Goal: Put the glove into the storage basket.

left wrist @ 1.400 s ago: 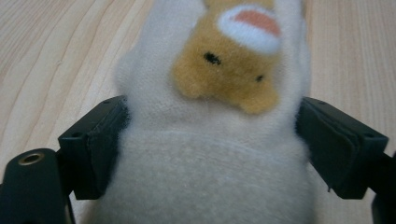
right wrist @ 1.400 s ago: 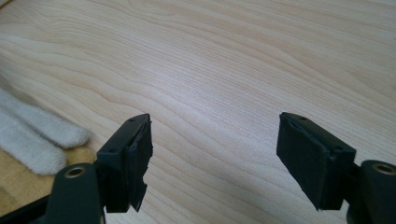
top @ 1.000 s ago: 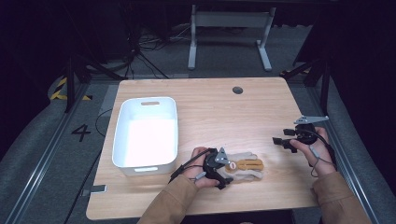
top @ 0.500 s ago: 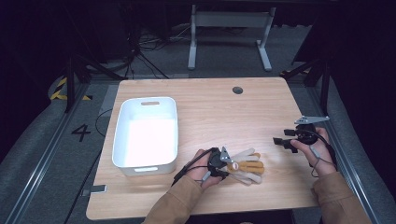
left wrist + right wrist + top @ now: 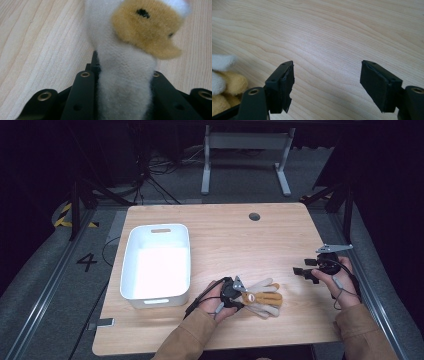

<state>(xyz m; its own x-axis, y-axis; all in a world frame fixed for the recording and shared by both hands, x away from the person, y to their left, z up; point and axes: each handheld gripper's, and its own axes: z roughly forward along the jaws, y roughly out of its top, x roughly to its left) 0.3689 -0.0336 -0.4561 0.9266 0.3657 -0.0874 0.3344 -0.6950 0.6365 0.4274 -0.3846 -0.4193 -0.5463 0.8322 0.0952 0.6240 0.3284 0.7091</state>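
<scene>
White-and-tan plush toy (image 5: 262, 298) lies flat near the table's front edge.

The tub (image 5: 156, 261) stands on the tabletop (image 5: 235, 237) toward its left edge. To its right, near the front edge, lies the plush toy (image 5: 260, 298), with the left gripper (image 5: 239, 295) at the toy's left end, between toy and tub. The right gripper (image 5: 306, 273) sits near the right edge, well apart from the toy. A round hole (image 5: 254, 216) lies near the back edge.
</scene>
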